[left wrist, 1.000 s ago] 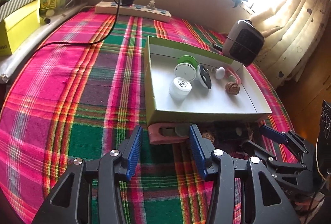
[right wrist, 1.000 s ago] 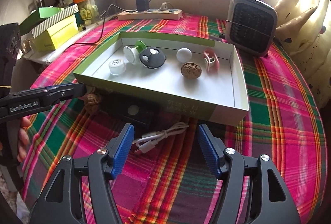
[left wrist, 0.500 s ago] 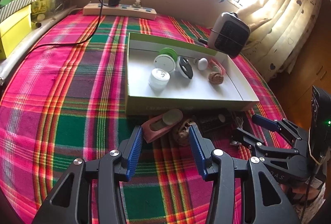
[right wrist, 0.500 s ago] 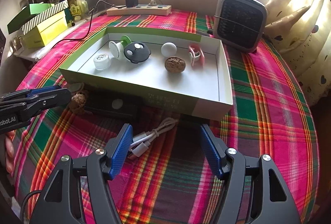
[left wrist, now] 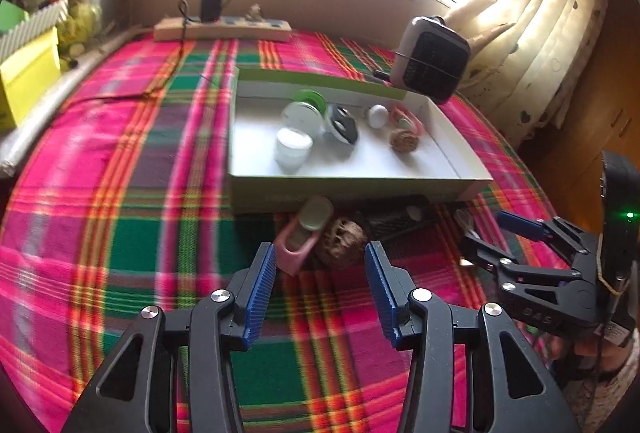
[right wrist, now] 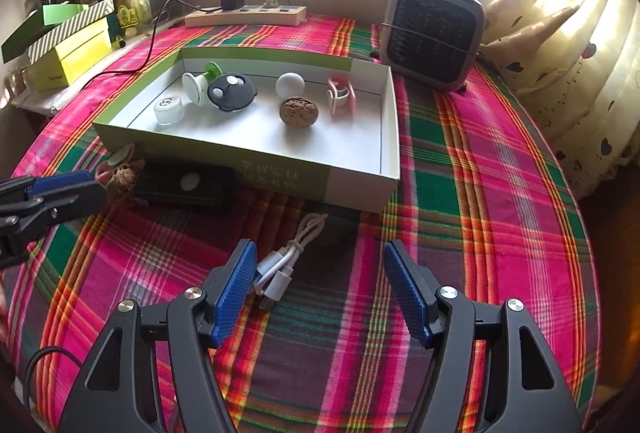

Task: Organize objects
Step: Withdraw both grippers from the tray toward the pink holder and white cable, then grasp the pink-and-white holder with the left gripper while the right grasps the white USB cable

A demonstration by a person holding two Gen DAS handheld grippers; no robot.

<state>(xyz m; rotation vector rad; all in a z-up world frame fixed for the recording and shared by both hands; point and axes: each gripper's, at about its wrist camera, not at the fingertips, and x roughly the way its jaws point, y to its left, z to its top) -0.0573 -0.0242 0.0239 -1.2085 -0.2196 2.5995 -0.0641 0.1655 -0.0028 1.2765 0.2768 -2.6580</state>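
A shallow white box with green walls (right wrist: 360, 177) (left wrist: 352, 189) lies on the plaid cloth. It holds a white cap (right wrist: 169, 110), a green-and-white spool (right wrist: 200, 83), a black round thing (right wrist: 231, 92), a white ball (right wrist: 290, 84), a walnut (right wrist: 298, 111) and a pink clip (right wrist: 341, 95). In front of the box lie a pink clip (left wrist: 298, 245), a walnut (left wrist: 340, 241), a black device (right wrist: 184, 183) and a bundled white cable (right wrist: 288, 257). My left gripper (left wrist: 320, 269) is open just short of the walnut and pink clip. My right gripper (right wrist: 316, 281) is open over the cable's near end.
A small grey heater (right wrist: 434, 33) stands behind the box's right end. A power strip with a black charger (right wrist: 244, 15) lies at the back. Yellow and green boxes (right wrist: 68, 45) are stacked at the left edge. A curtain (right wrist: 580, 53) hangs at the right.
My left gripper has swung right and drawn back, so the pink clip and walnut came into view between its fingers. My right gripper has pulled back and right a little from the box.
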